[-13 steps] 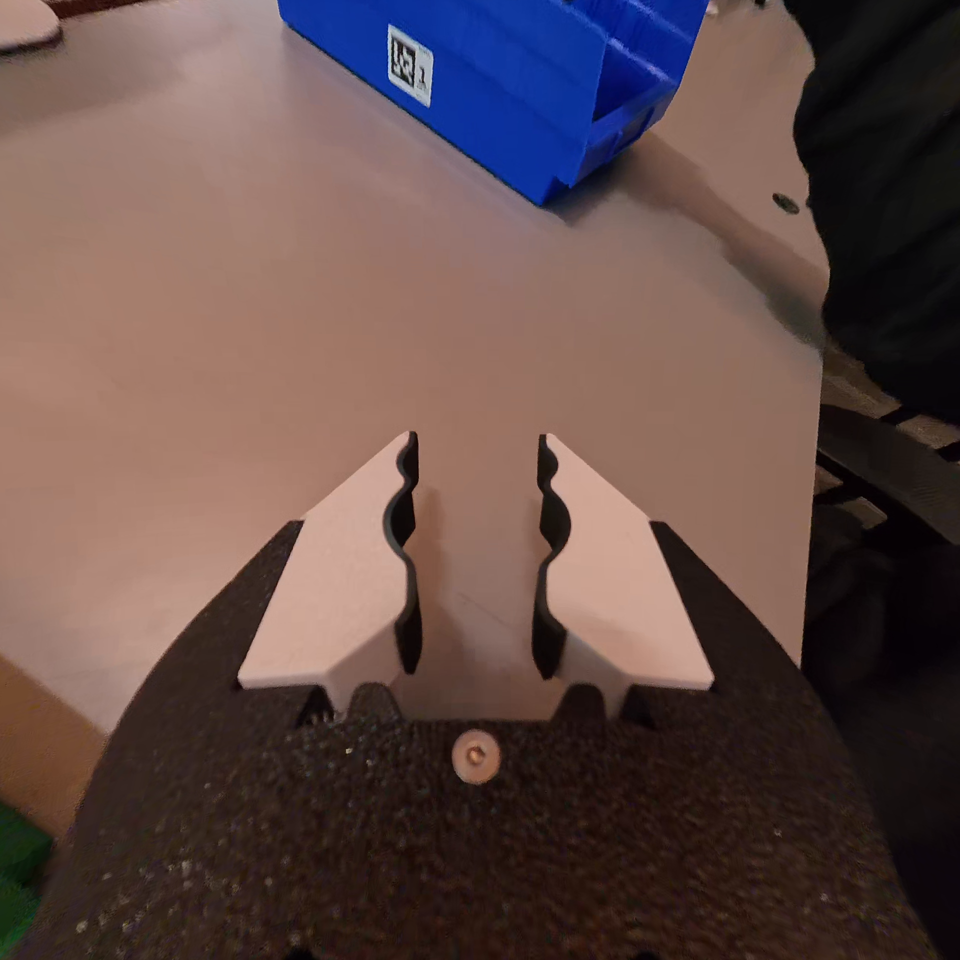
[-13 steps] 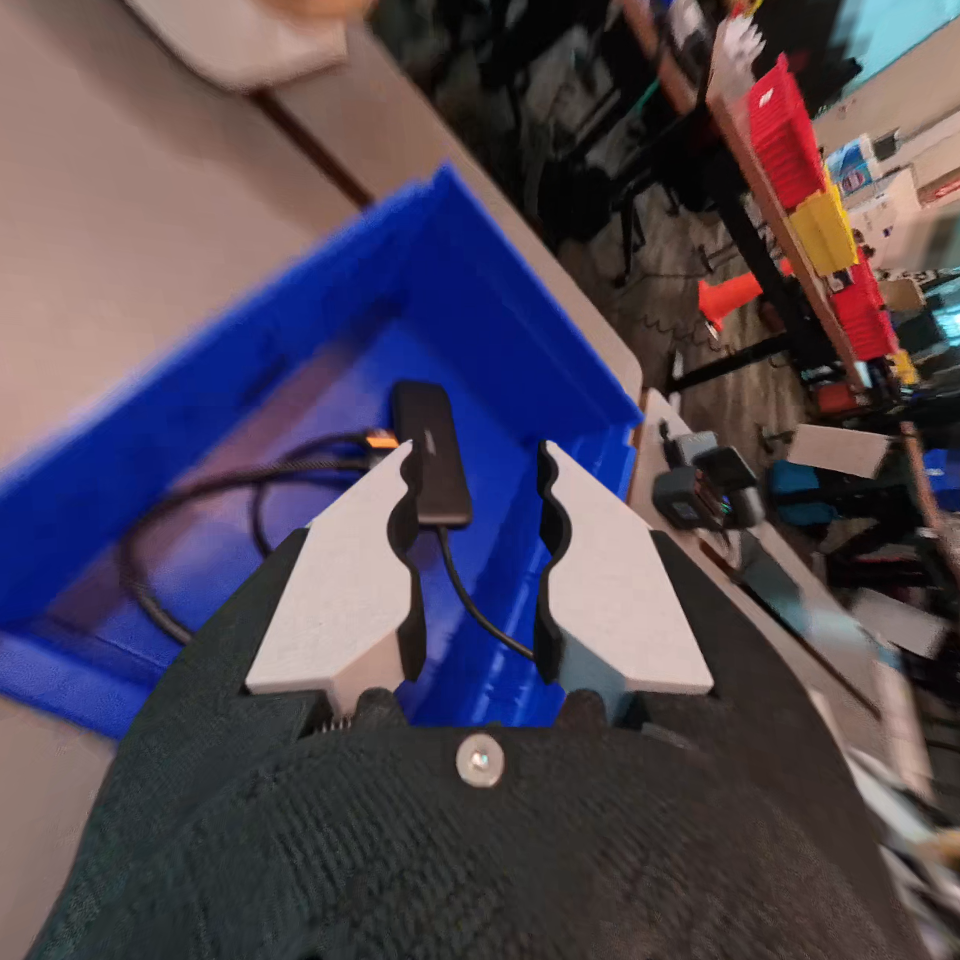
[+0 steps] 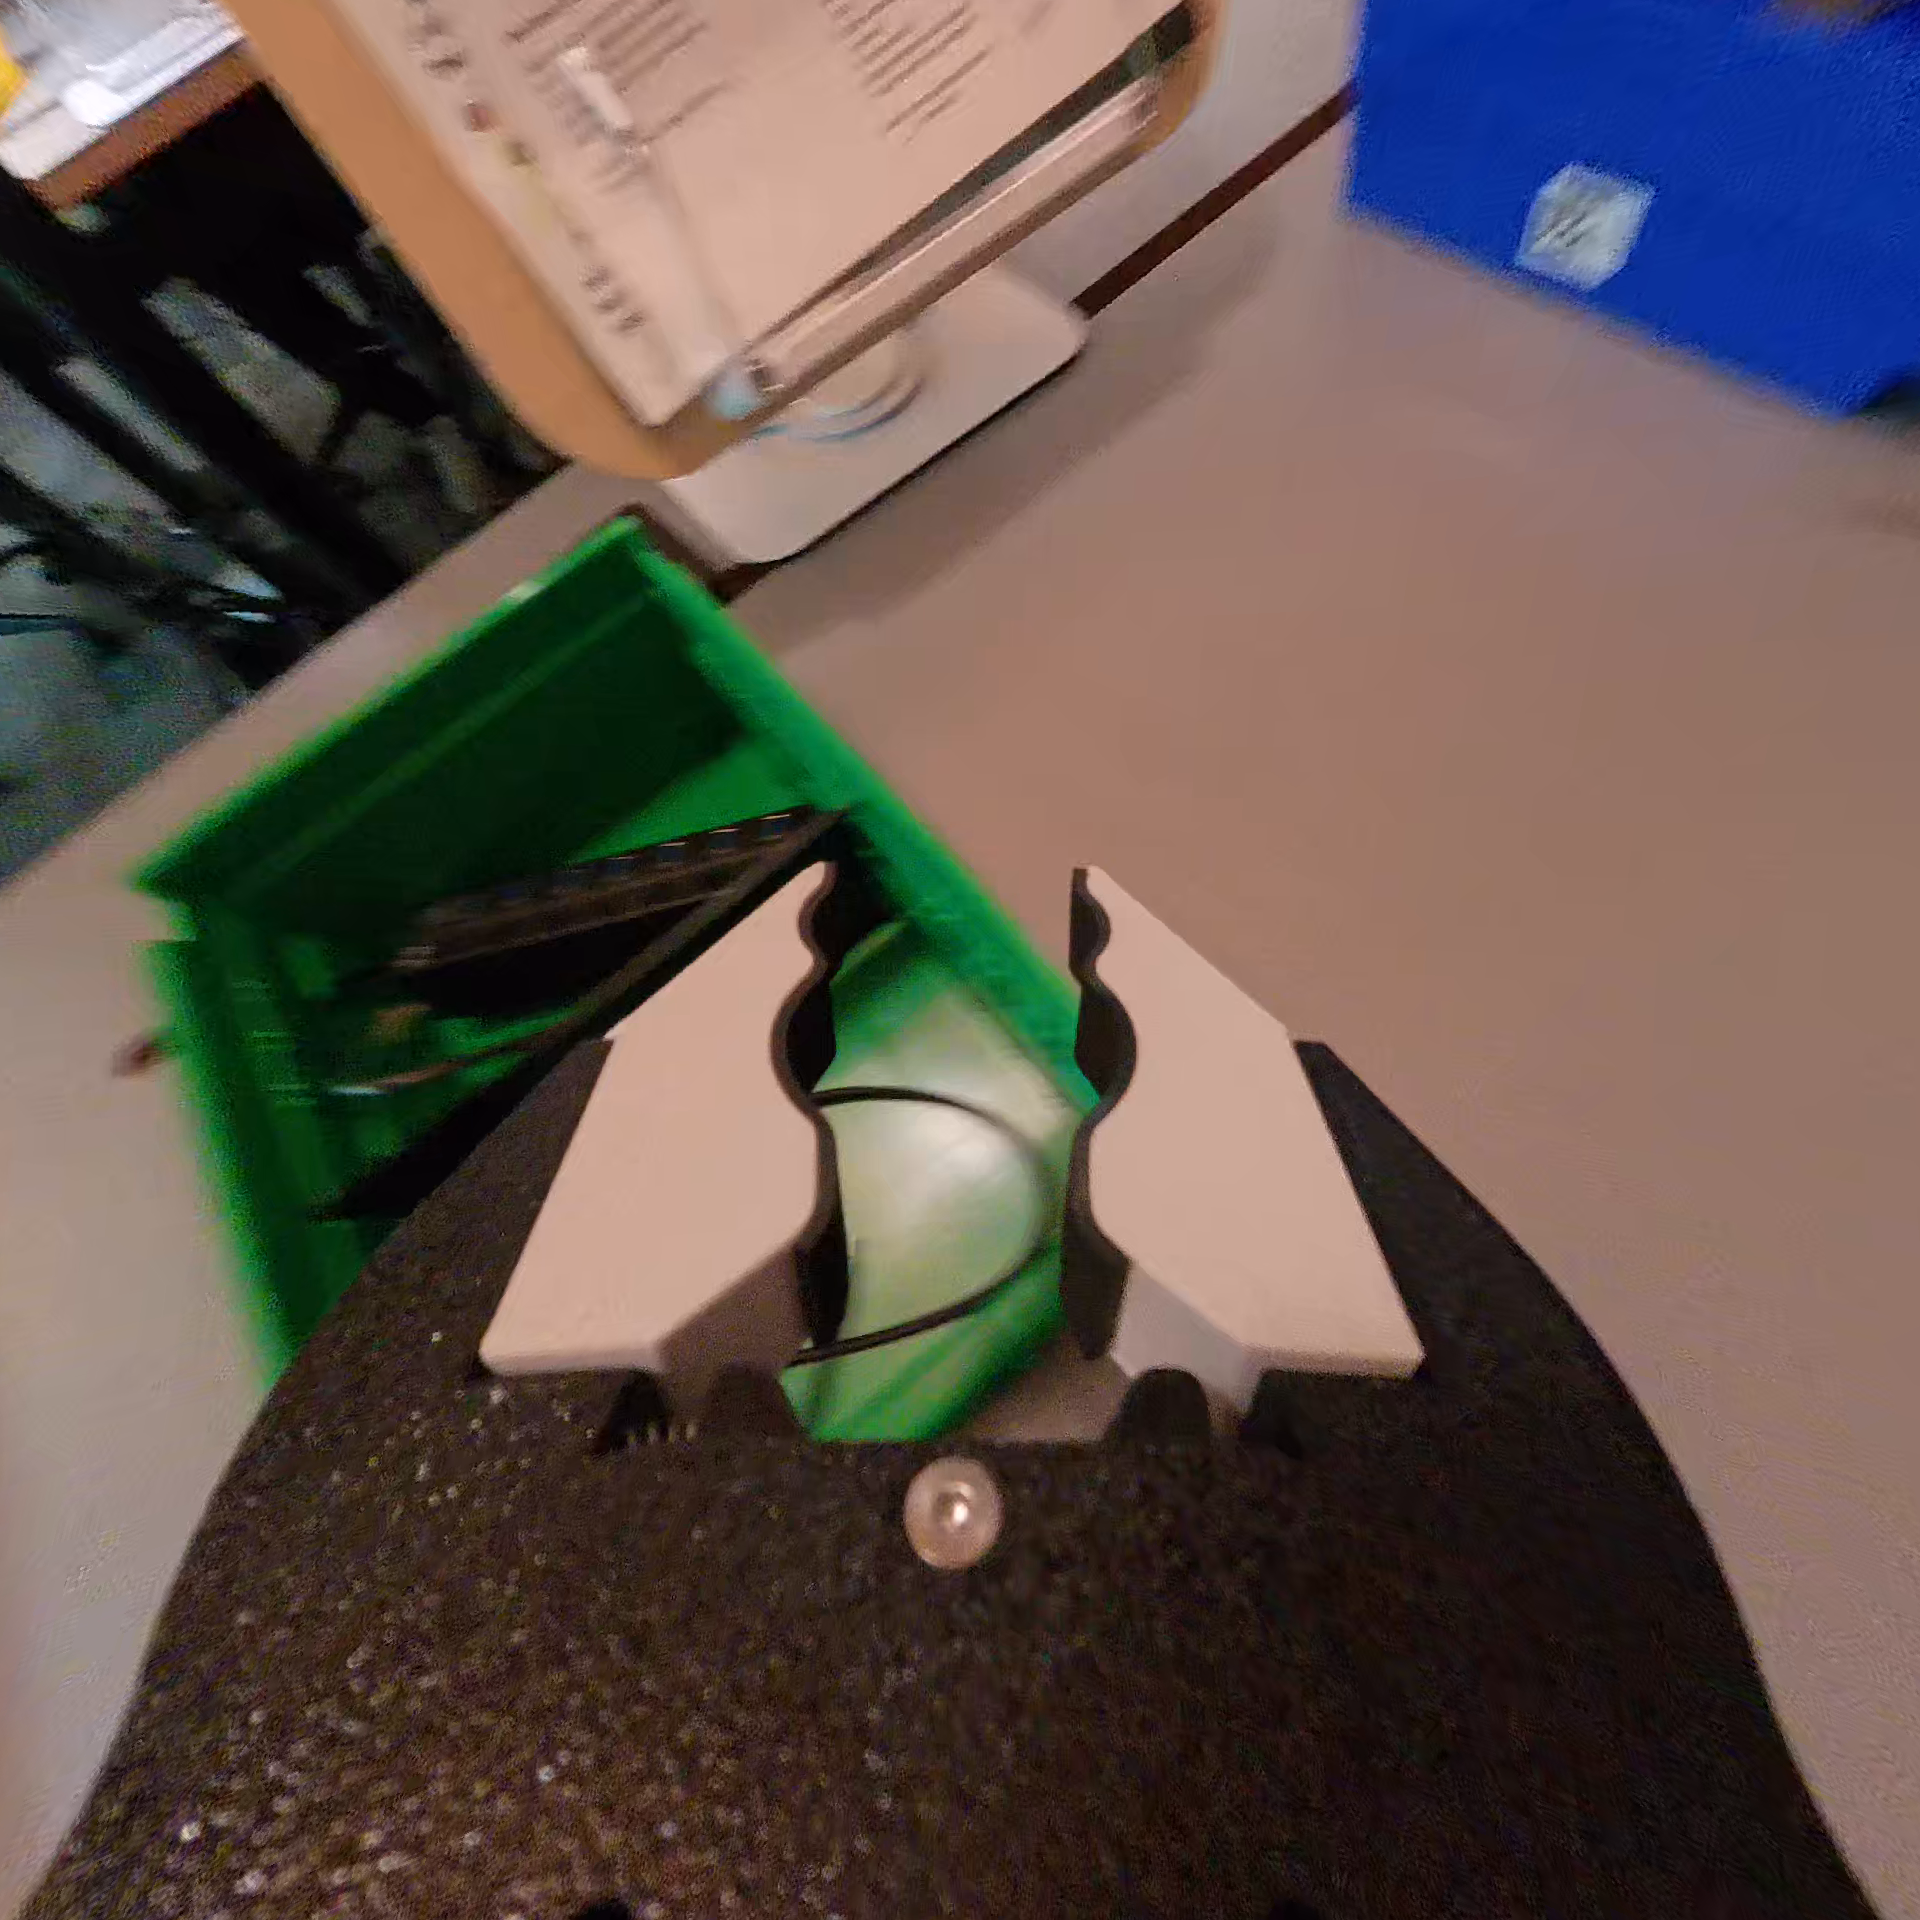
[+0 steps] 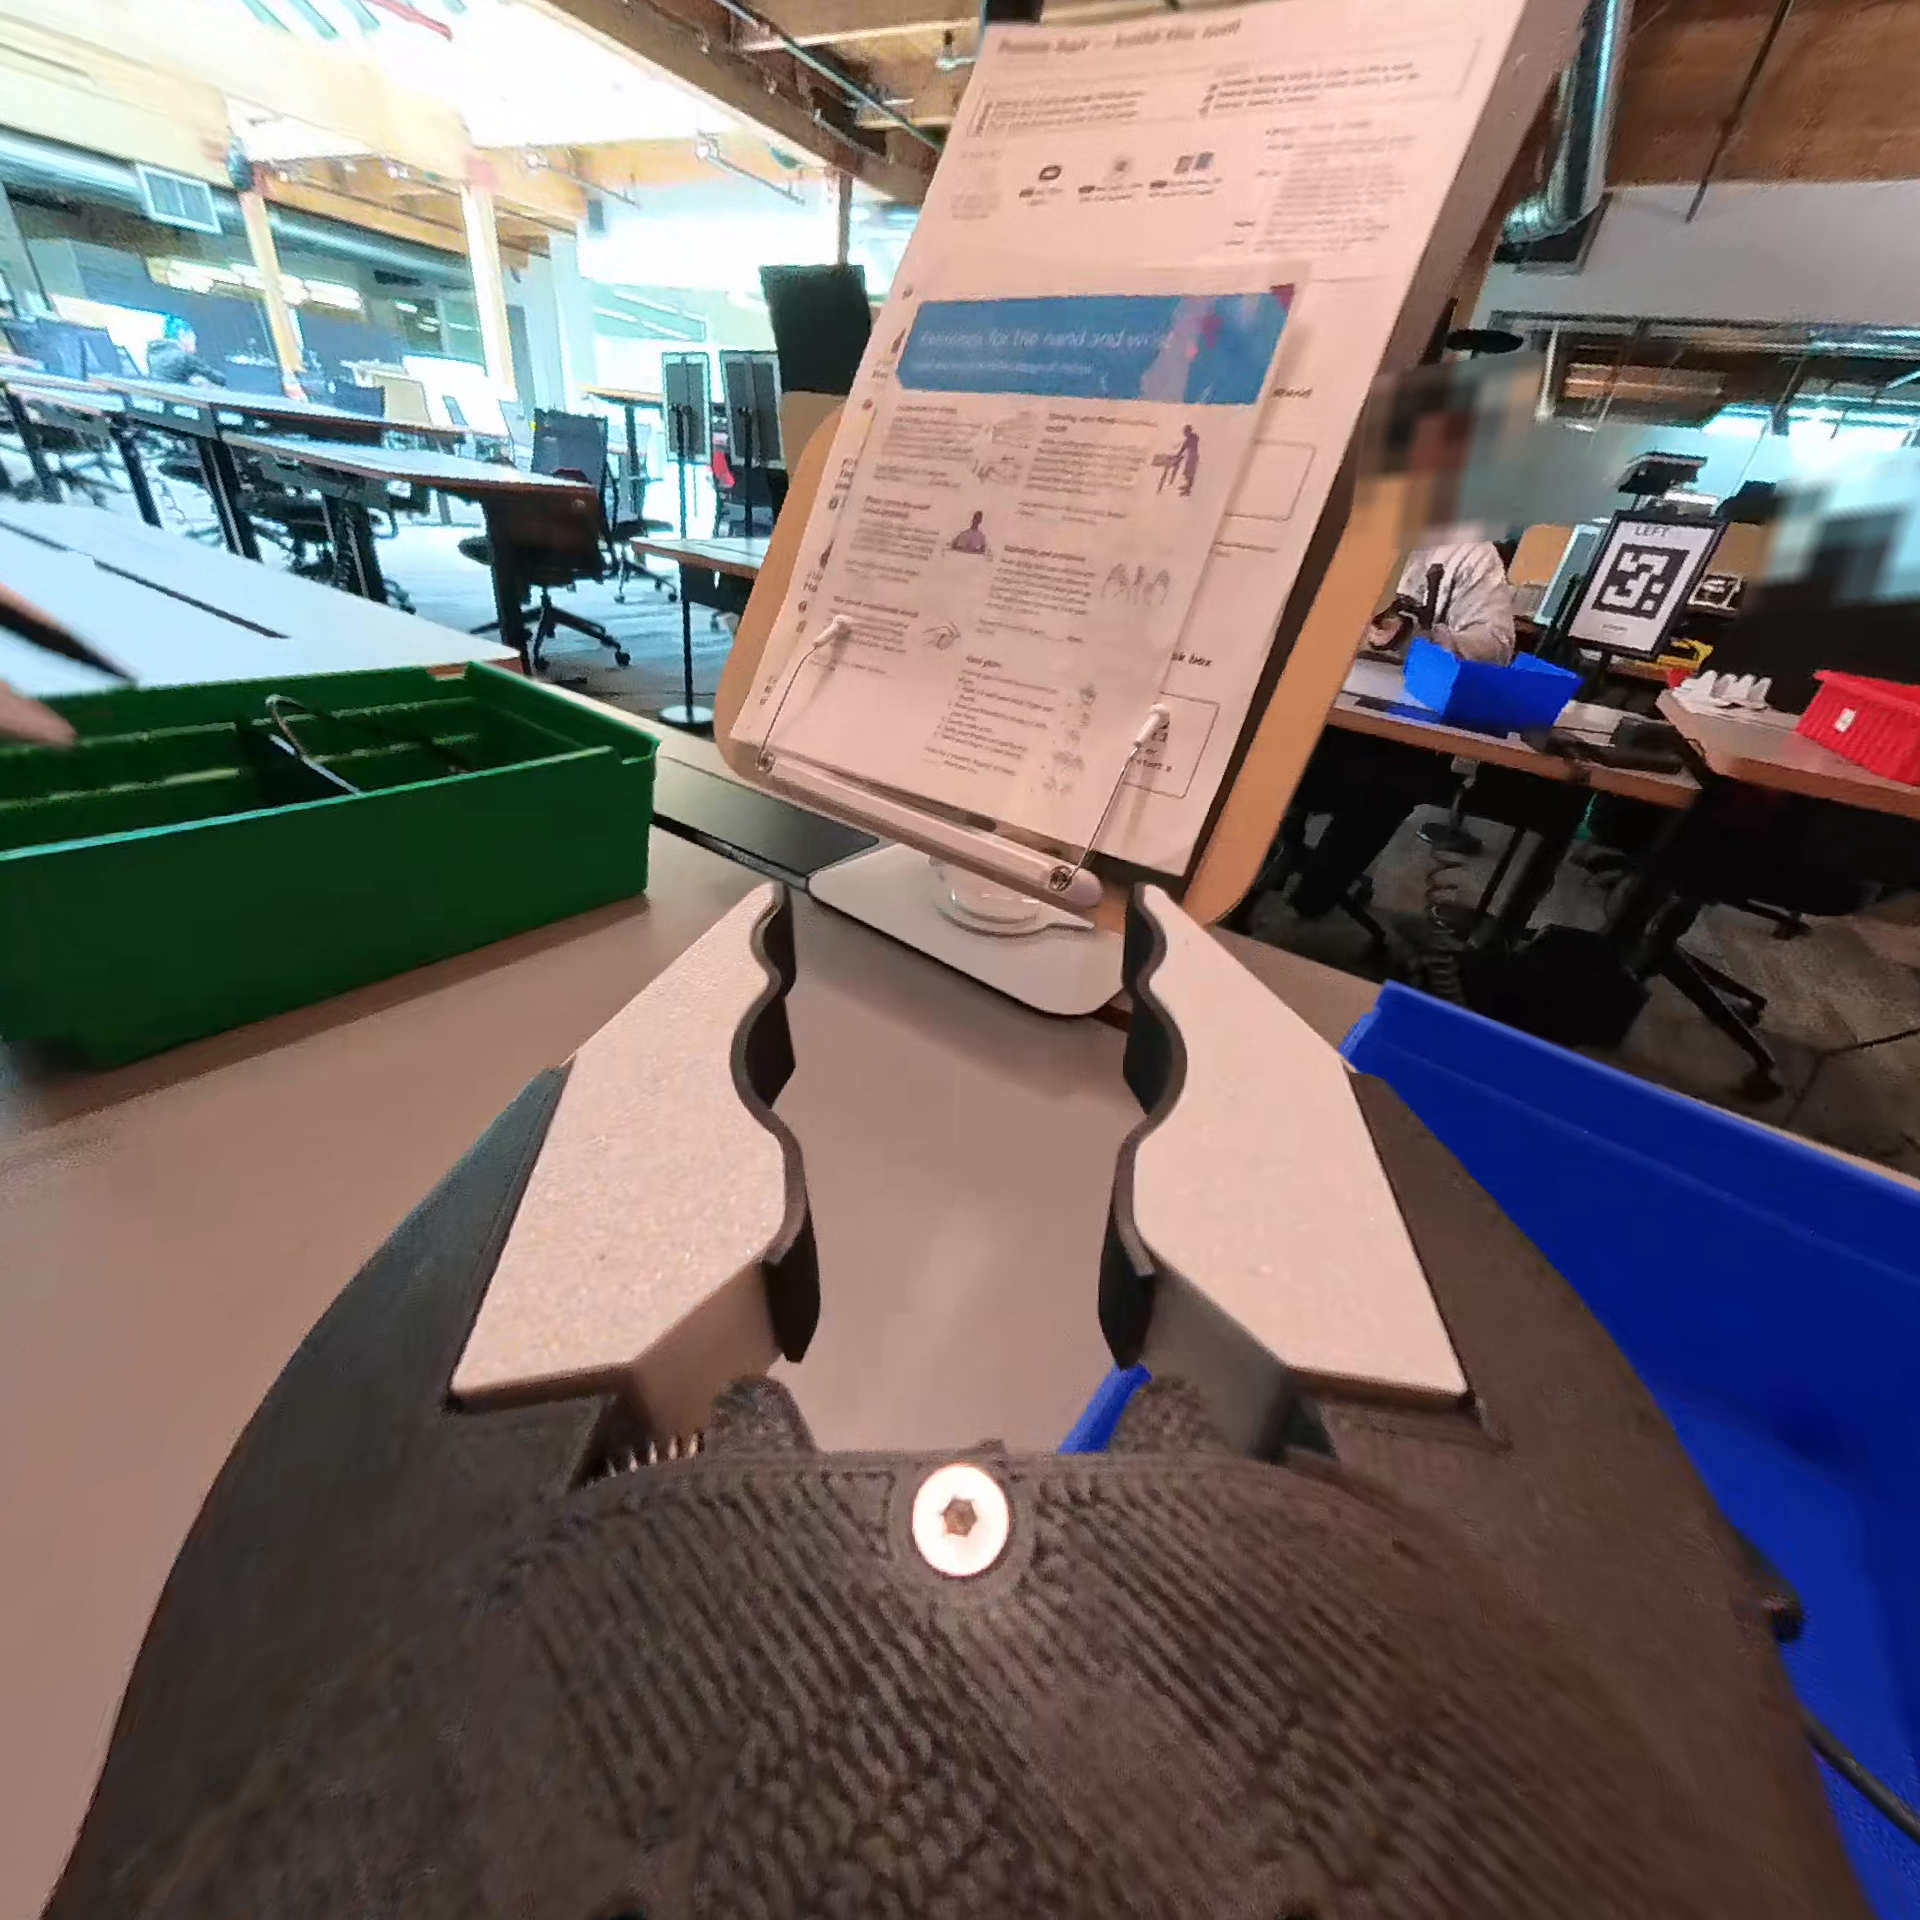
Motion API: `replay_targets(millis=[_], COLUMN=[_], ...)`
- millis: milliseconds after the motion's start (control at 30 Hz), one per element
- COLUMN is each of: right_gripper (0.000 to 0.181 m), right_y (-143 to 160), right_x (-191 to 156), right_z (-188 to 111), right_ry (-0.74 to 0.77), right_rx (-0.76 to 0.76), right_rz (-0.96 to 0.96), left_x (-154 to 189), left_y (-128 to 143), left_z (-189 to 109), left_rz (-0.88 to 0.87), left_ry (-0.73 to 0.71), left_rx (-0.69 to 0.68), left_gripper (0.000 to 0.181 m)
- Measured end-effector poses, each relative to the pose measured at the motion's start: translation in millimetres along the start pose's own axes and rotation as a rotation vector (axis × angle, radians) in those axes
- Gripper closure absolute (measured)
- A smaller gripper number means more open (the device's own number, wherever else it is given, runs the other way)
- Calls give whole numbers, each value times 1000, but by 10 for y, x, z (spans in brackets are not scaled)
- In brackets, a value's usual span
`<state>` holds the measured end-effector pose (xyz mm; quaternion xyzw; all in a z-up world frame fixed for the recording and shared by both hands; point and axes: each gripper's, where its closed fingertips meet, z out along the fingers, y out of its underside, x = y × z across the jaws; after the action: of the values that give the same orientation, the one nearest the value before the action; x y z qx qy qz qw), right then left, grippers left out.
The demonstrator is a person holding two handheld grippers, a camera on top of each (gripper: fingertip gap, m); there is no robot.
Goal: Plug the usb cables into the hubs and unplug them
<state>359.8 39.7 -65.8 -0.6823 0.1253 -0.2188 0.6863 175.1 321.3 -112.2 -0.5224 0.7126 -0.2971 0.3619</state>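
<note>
My left gripper (image 3: 948, 883) is open and empty, hovering over the near right corner of a green bin (image 3: 436, 748) that holds dark cables (image 3: 582, 914) and a thin black wire (image 3: 935, 1101), blurred by motion. My right gripper (image 4: 956, 904) is open and empty above the grey table (image 4: 260, 1195). The green bin also shows in the right wrist view (image 4: 312, 883) at the left, with a cable (image 4: 301, 738) in it. The blue bin (image 4: 1683, 1247) lies at the right, its inside hidden; it shows in the left wrist view (image 3: 1642, 177) at the far right. No hub is visible.
A document stand (image 4: 1101, 520) with printed sheets rises at the table's back, on a white base (image 3: 883, 426). A person sits at a far table (image 4: 1455, 603) with blue and red bins. Office desks and chairs fill the background.
The left gripper has swung left from bare table near the blue bin to over the green bin. The right gripper has lifted away from the blue bin's hub and now faces the document stand.
</note>
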Motion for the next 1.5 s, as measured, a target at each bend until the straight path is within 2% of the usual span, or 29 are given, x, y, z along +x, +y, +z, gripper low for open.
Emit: replay_targets(millis=[33,100,167,333,433,533,567,733,800,967,1067,1100,1133,1167,1300,1433,1500], right_gripper=[117,115,114,110,107,105,104,103,103,104,105,105,106,107,111,112,113], right_y=[41,111,148,191,241,304,321,394,422,426,462,472,477,475,467,487,443], right_x=[-26,-65,-138,-186,-261,-307,-331,-340,-342,-313,-301,-296,-293,-296,-297,-270,-280], right_z=[7,-9,-35,-47,-86,-127,-140,-135,-135,-141,-128,-122,-116,-112,-98,-94,-97], right_ry=[-7,-18,-63,-138,-213,-260,-278,-271,-269,-251,-240,-234,-228,-225,-208,-188,-188], right_rx=[-6,-24,-31,-56,-74,-103,-112,-153,-164,-146,-140,-138,-138,-135,-125,-129,-109], right_rz=[-12,-31,-43,-48,-32,-45,-49,-100,-115,-106,-91,-86,-84,-86,-114,-126,-121], left_x=[-221,-588,-816,-1381,-1531,-1621,-1599,-1589,-1570,-1418,-1435,-1426,-1423,-1436,-1492,-1515,-1508], left_y=[-28,-136,-138,275,645,781,808,920,972,1056,1081,1112,1121,1100,1033,922,778], left_z=[20,113,261,670,834,1007,1056,1314,1416,1553,1542,1511,1498,1511,1531,1469,1413], left_rz=[55,212,428,825,946,965,986,1198,1288,1227,1158,1127,1112,1125,1184,1135,1102], left_ry=[-25,-32,26,97,212,228,255,281,295,386,401,419,417,389,253,137,77], left_rx=[-34,-78,-169,-552,-760,-868,-884,-947,-930,-836,-845,-857,-853,-827,-778,-716,-652], left_gripper=[136,130,115,104,114,96,95,89,90,99,104,114,116,122,125,126,126])
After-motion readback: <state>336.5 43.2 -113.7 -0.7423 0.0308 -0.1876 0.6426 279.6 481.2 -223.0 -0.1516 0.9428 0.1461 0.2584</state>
